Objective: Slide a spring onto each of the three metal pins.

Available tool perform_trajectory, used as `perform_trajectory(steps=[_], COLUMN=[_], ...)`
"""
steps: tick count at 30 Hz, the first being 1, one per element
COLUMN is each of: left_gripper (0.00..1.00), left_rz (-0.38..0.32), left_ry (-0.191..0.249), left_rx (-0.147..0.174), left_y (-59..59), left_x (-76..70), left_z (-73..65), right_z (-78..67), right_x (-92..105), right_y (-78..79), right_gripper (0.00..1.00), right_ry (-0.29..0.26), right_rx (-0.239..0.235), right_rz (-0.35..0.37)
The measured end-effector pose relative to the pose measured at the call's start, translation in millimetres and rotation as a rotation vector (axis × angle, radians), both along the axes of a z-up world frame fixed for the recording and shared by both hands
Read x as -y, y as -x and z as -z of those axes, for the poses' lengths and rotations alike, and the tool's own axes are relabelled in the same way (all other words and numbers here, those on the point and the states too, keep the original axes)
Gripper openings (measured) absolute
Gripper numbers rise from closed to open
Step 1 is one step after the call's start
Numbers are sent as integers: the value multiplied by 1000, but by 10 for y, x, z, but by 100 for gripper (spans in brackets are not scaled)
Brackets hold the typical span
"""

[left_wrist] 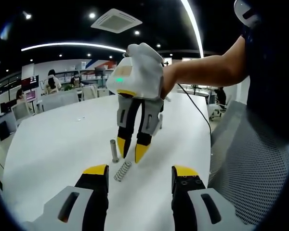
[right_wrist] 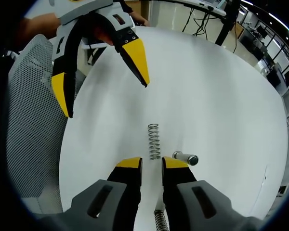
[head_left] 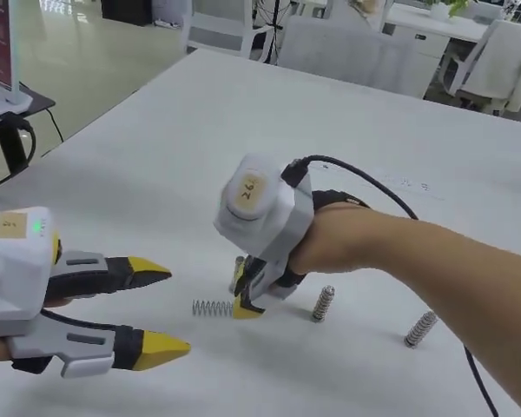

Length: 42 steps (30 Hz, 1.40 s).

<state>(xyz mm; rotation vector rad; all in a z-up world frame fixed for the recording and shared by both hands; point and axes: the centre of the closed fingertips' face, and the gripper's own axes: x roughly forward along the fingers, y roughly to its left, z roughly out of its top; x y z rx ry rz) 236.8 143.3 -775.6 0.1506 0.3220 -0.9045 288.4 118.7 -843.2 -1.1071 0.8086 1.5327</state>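
A loose spring (head_left: 210,307) lies flat on the white table (head_left: 156,156), also seen as the spring (left_wrist: 122,171) and spring (right_wrist: 154,140). A bare metal pin (left_wrist: 113,150) stands upright beside it; the right gripper view looks down on this pin (right_wrist: 185,158). My right gripper (head_left: 243,306) points down at the spring's end, jaws a narrow gap apart, nothing between them (right_wrist: 152,166). My left gripper (head_left: 167,308) hovers wide open to the left, facing the spring (left_wrist: 139,173). Two more springs (head_left: 323,302) (head_left: 421,328) stand upright to the right, apparently over pins.
A black cable (head_left: 373,182) trails from the right gripper across the table. Grey chairs (head_left: 347,52) and desks stand beyond the far edge. A mesh chair (left_wrist: 250,159) is close behind the person.
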Motion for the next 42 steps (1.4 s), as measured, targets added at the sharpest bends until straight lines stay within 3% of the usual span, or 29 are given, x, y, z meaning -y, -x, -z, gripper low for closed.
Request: perform_trajectory(steps=[20,32,42], left_gripper=[46,45,44], left_rz=[-7,-6,15], left_ry=[-5,-7,-8], left_rx=[-7,-9,-9], left_y=[24,38,17], left_x=[-37,-29,47], left_z=[19,36,45], right_z=[185,173,16], right_x=[-27,-5,100], right_y=[8,38,117], right_gripper=[12,8,8], right_ry=[34,42,35], right_rx=[17,7,-1], right_rz=[-26,-24,-14])
